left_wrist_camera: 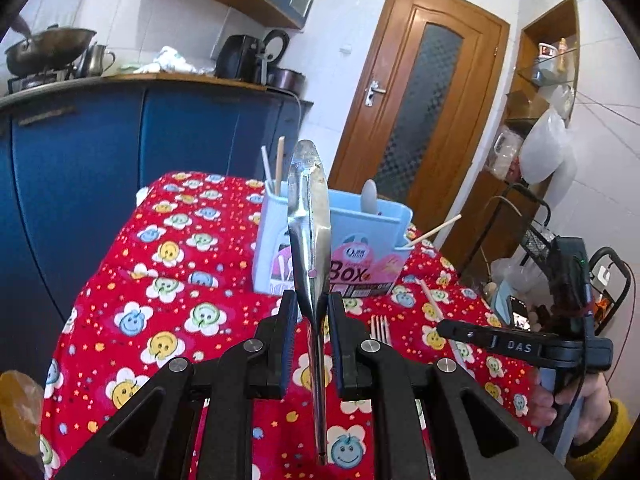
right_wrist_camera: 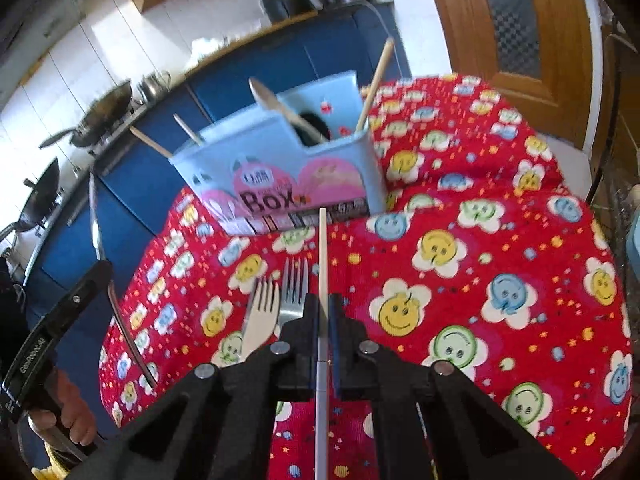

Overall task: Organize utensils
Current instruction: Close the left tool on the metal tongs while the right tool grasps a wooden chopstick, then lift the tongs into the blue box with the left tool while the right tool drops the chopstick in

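My left gripper (left_wrist_camera: 313, 312) is shut on a metal spoon (left_wrist_camera: 309, 216), held edge-on above the table, its bowl pointing at the light blue utensil box (left_wrist_camera: 372, 236). The box holds chopsticks and a spoon. My right gripper (right_wrist_camera: 324, 312) is shut on a pale chopstick (right_wrist_camera: 323, 248) that points toward the box (right_wrist_camera: 280, 160). A wooden fork (right_wrist_camera: 262, 316) and a metal fork (right_wrist_camera: 295, 284) lie on the cloth just left of the right gripper. The metal fork also shows in the left wrist view (left_wrist_camera: 380, 330).
The table wears a red smiley-flower cloth (right_wrist_camera: 460, 280). Blue cabinets (left_wrist_camera: 120, 152) with a wok and kettles stand behind it. A wooden door (left_wrist_camera: 420, 100) and a cluttered shelf (left_wrist_camera: 532, 120) are at the right. A loose chopstick (left_wrist_camera: 432, 296) lies on the cloth near the box.
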{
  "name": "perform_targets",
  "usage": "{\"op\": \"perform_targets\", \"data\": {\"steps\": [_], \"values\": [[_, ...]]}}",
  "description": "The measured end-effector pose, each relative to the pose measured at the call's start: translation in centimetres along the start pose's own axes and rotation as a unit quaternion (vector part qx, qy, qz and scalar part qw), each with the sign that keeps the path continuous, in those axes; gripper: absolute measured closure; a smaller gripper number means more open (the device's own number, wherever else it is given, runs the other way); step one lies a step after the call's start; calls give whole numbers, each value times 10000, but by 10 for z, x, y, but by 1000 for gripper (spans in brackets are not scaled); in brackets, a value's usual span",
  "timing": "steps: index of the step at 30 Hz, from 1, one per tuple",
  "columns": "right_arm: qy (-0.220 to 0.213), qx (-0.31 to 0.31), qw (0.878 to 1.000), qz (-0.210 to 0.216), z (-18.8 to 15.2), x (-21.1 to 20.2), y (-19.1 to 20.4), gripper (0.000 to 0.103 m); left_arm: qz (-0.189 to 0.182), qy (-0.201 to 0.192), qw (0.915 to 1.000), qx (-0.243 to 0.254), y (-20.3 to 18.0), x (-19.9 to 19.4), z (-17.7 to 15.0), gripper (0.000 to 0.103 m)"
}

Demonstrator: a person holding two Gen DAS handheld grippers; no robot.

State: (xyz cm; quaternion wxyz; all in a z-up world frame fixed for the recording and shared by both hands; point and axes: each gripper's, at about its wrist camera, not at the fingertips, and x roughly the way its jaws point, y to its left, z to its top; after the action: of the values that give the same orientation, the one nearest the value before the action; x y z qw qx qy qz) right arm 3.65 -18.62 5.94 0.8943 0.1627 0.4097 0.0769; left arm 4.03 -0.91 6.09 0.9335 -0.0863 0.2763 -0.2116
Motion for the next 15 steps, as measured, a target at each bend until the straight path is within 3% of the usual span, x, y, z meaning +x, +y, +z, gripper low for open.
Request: {"op": "perform_targets", "data": {"steps": [8, 15], "values": [[-1018, -167, 9945, 171, 13, -32, 3, 97, 116, -281, 9995, 99, -11, 5, 17, 88], [-1492, -204, 9881, 301, 32, -37, 0, 97, 228, -632, 9975, 212, -22, 18, 44, 88]]}}
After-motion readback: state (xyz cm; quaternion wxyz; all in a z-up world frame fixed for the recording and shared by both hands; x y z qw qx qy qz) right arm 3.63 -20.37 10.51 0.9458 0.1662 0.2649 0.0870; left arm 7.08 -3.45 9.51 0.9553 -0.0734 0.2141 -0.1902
